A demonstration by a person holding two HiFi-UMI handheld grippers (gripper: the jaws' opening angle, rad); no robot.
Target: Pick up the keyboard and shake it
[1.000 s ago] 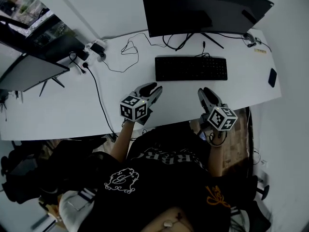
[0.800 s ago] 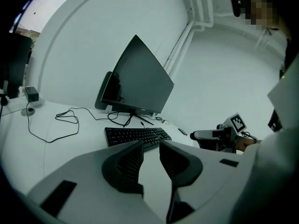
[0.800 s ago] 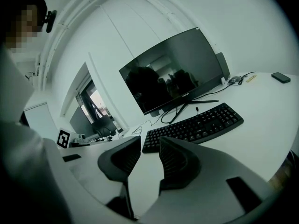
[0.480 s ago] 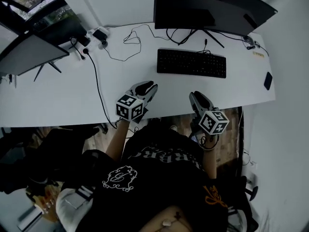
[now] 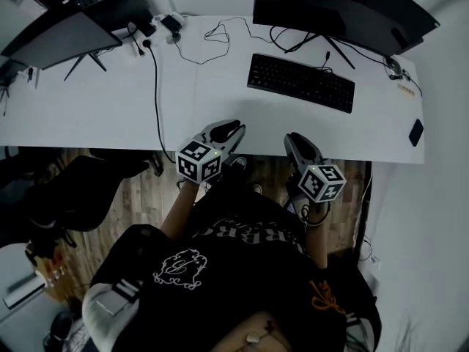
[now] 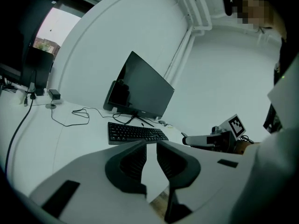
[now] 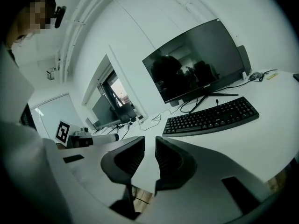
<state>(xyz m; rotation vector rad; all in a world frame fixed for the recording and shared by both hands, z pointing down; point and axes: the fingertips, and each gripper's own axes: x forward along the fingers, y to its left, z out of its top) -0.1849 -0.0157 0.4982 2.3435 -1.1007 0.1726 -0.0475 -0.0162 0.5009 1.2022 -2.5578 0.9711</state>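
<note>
My left gripper (image 5: 231, 130) and right gripper (image 5: 294, 139) have backed to the near edge of the surface (image 5: 110, 108). Their fingers have just been closing to a narrow, empty gap, and the keyboard (image 5: 300, 83) lies far off, ungrasped.

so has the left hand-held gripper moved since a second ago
Yes. The left hand-held gripper has pulled away from the keyboard to the front edge of the desk, toward the person. Its jaws have just been closing, with nothing between them.
</note>
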